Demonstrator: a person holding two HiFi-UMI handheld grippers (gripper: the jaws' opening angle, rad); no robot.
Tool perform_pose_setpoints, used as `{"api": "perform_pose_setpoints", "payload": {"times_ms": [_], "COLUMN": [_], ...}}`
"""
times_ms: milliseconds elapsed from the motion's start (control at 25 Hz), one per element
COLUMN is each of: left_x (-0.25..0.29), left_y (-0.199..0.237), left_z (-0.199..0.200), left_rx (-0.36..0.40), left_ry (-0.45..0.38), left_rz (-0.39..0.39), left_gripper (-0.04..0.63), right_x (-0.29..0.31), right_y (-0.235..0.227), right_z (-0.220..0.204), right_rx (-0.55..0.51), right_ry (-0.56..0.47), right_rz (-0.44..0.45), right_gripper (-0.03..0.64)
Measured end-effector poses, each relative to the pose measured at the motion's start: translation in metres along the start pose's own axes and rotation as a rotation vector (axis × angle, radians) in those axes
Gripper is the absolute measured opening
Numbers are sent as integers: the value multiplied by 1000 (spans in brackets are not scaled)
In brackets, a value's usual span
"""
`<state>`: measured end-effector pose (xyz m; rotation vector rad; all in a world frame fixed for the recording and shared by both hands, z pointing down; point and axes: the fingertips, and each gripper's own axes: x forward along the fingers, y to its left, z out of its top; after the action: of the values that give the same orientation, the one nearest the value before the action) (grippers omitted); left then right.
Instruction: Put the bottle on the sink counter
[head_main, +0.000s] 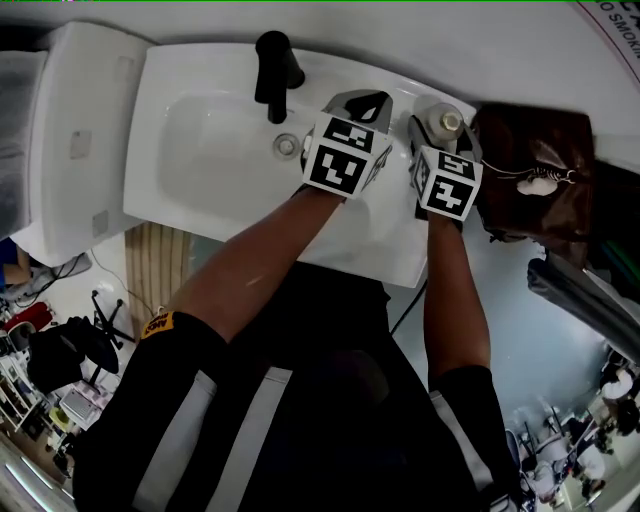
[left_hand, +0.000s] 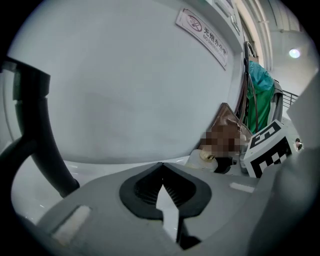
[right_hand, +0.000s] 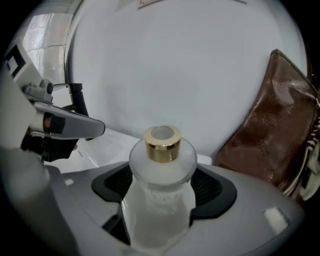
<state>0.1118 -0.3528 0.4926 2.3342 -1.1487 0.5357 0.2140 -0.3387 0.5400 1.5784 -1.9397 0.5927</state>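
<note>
A frosted bottle (right_hand: 161, 170) with a gold neck stands upright between the jaws of my right gripper (right_hand: 162, 189), which is shut on its body. In the head view the bottle (head_main: 447, 122) and right gripper (head_main: 440, 128) are over the back right corner of the white sink counter (head_main: 400, 255), beside the brown bag. Whether the bottle's base touches the counter is hidden. My left gripper (head_main: 362, 103) hovers over the basin's right side, just left of the bottle; its jaws (left_hand: 162, 172) are shut with nothing in them. The left gripper view also shows the bottle (left_hand: 206, 156).
A black faucet (head_main: 276, 72) rises at the back of the basin (head_main: 210, 150). A brown leather bag (head_main: 532, 178) leans on the wall right of the sink. A white toilet tank (head_main: 80, 140) stands to the left. The white wall is close behind.
</note>
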Motion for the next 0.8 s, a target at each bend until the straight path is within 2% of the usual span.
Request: {"api": "perform_pose_setpoints", "payload": {"times_ms": [480, 640, 800], "left_x": [-26, -41, -61], "left_y": [-14, -16, -17], "left_z": [5, 8, 9], "left_rx": [19, 43, 71], "left_ry": [-35, -56, -80], "left_rz": [-56, -65, -75], "left_gripper": [-2, -2, -2], "right_x": [-51, -78, -108], "right_y": [3, 13, 30], "right_z": [-2, 1, 10], "right_rx": [56, 79, 118], "right_ry": [-44, -83, -149], "right_rz": [-100, -143, -169], "right_gripper": [353, 321, 244]}}
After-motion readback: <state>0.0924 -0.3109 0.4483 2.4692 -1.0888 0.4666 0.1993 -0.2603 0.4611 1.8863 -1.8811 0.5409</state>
